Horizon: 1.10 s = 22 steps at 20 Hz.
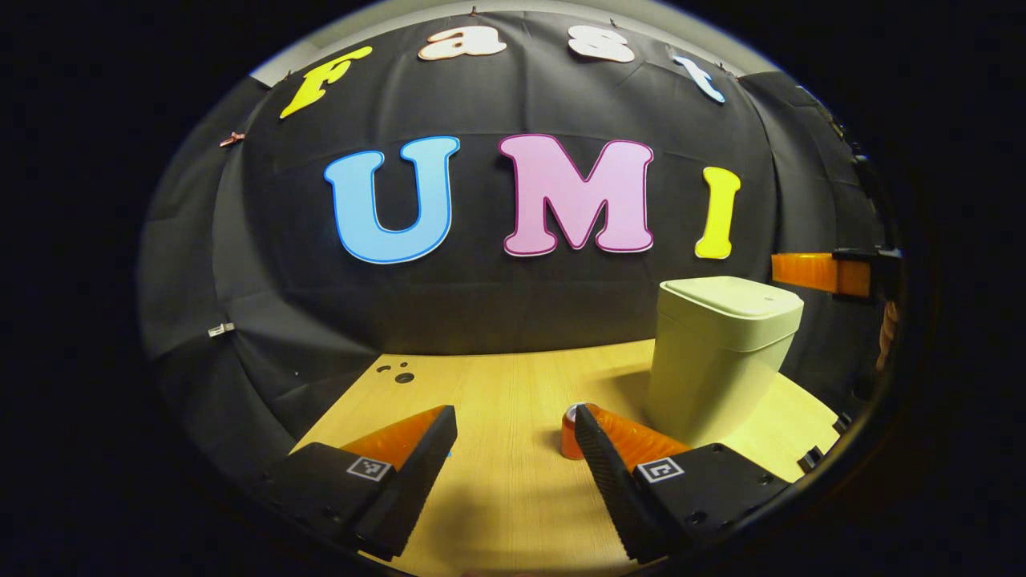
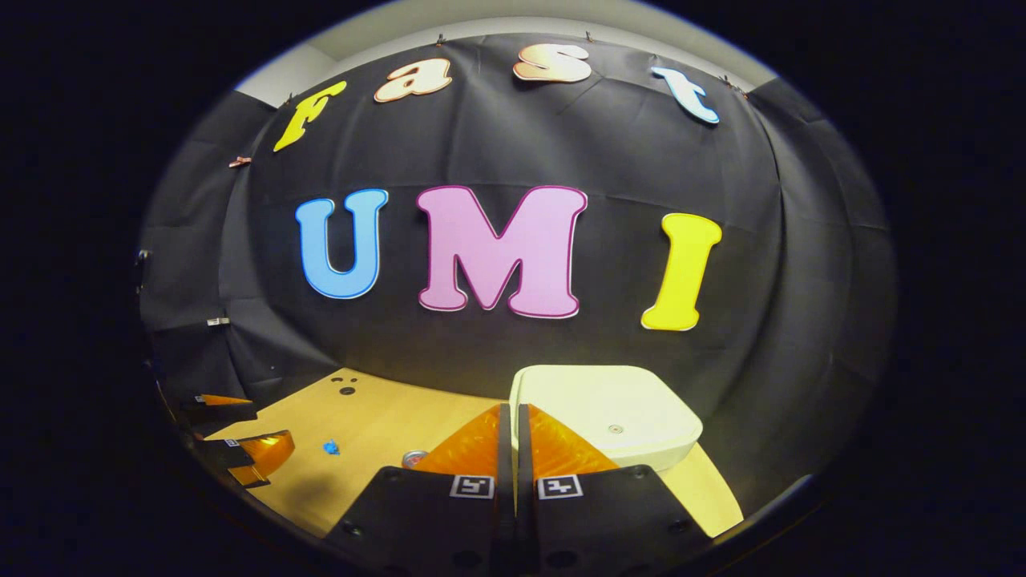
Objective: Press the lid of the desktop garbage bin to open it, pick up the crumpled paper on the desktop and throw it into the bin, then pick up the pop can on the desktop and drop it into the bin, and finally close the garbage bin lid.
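My table point(image 1: 497, 481) is pale wood with a few small dark holes point(image 1: 398, 373) near its far left corner. The cream garbage bin point(image 1: 717, 353) stands on it to the right, lid down. Just left of the bin's base stands the pop can point(image 1: 571, 437). A small blue scrap point(image 2: 330, 447), perhaps the crumpled paper, lies farther left.

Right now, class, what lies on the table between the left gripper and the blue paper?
Bare tabletop in the right gripper view: nothing between the left gripper and the blue paper.
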Each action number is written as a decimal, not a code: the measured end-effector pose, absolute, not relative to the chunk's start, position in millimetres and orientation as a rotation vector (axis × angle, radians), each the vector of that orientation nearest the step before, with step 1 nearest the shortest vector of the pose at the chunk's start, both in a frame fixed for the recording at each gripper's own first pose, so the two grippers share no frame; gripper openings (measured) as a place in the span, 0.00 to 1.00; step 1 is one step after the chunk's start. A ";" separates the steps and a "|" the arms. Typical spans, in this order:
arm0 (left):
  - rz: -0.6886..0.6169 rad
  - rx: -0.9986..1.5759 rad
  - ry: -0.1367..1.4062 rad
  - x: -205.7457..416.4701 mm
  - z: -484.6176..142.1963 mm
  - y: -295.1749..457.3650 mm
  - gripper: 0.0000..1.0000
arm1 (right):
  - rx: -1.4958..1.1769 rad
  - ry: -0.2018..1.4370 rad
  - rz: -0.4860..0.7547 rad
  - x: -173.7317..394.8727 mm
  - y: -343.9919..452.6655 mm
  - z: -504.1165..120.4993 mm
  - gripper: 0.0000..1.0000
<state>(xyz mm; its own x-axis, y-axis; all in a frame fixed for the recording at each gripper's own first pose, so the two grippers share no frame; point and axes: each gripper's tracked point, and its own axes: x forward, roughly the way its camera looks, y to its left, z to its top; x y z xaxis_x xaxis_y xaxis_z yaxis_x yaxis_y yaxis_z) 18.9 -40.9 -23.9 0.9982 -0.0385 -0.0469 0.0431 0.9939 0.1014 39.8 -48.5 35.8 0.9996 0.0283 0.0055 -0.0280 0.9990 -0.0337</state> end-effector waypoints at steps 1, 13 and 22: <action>-0.039 0.104 0.050 19.3 -25.4 -39.8 0.95 | -0.030 -0.009 0.011 42.5 -55.8 38.2 0.07; -0.026 0.103 0.114 27.1 -44.7 -29.5 0.95 | -0.041 0.035 -0.081 82.0 -108.8 29.3 0.05; -0.020 0.083 0.143 34.9 -53.3 -26.3 0.95 | -0.002 0.117 -0.126 93.3 -129.6 -6.0 0.05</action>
<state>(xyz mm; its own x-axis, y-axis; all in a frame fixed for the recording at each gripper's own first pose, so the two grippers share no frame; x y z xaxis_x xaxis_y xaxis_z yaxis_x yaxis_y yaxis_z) 34.9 -26.3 -53.3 0.9896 -0.0143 -0.1432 0.0262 0.9963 0.0816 93.3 -129.6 -6.0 0.9853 -0.1252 -0.1161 0.1249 0.9921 -0.0095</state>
